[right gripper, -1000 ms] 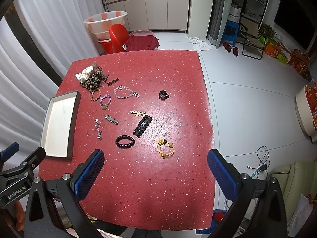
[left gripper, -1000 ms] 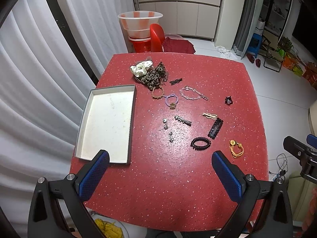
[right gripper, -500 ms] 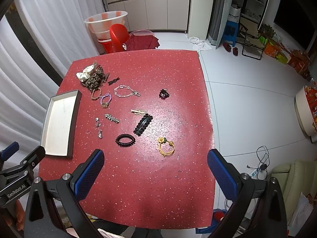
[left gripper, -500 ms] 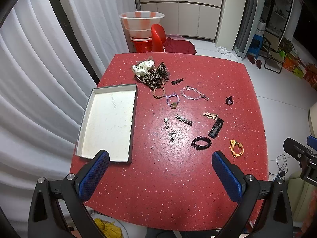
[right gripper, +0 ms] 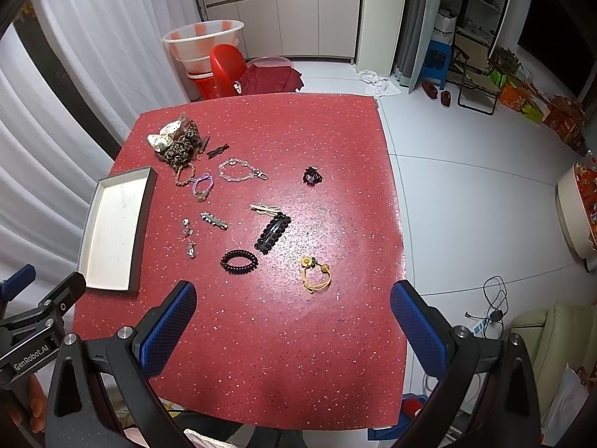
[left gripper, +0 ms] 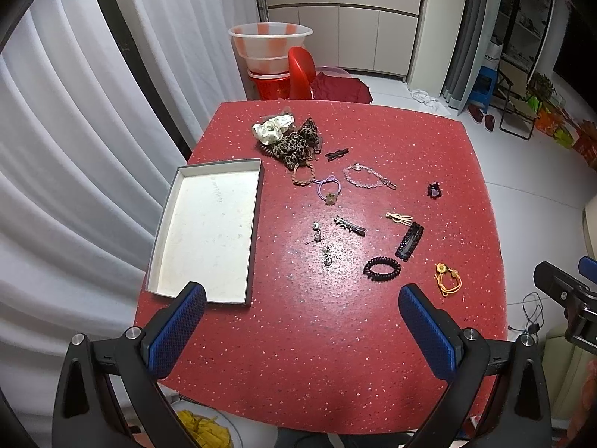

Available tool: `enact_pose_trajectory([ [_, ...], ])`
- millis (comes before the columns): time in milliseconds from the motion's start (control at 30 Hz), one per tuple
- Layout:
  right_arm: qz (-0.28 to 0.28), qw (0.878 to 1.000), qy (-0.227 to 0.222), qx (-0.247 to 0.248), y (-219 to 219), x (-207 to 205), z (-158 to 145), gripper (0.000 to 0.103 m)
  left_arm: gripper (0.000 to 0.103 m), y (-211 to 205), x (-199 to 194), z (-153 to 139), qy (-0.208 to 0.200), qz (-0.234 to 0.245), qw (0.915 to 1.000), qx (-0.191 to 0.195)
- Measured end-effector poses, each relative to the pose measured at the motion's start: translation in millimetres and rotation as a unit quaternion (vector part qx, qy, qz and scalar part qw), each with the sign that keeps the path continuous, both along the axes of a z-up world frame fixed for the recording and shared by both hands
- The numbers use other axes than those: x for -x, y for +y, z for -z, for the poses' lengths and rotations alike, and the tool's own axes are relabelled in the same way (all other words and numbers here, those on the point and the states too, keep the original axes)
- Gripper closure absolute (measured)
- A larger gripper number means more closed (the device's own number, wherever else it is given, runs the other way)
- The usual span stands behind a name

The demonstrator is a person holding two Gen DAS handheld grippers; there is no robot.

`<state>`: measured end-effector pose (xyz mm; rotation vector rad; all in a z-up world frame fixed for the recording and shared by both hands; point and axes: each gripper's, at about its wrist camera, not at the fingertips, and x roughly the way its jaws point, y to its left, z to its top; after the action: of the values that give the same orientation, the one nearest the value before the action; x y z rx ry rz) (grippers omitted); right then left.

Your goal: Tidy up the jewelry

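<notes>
Blue-padded, our left gripper (left gripper: 302, 330) and right gripper (right gripper: 293, 323) hang high over the desk (left gripper: 335, 336), both spread wide and holding nothing; tray (left gripper: 209, 229) ahead-left.

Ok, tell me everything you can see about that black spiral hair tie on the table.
The black spiral hair tie is a coiled loop, glossy like plastic, lying flat on the red speckled table as a slightly squashed oval. It sits apart from everything, near the lower end of the black beaded hair clip, with the yellow hair tie to its right. Neither gripper touches it.
</notes>
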<state>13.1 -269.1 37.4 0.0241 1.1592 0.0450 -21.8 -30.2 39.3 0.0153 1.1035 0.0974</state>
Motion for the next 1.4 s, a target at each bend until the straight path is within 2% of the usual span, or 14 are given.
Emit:
enact_pose_trajectory([
  [1000,-0.002,1.0,0.009,0.001,5.3,-1.5,2.3,0.0,0.0,2.2,-0.2,5.7,0.01,-0.001,0.9999,0.003],
  [1167,0.004,1.0,0.02,-0.005,1.1,-2.1,10.4,0.0,0.0,4.3,-1.9,16.4,0.027,0.001,0.9996,0.011],
  [1400,0.016,0.998,0.055,-0.021,-11.5,1.2,40.8,0.0,0.0,9.9,-4.6,47.6,0.057,-0.007,0.9982,0.014],
])
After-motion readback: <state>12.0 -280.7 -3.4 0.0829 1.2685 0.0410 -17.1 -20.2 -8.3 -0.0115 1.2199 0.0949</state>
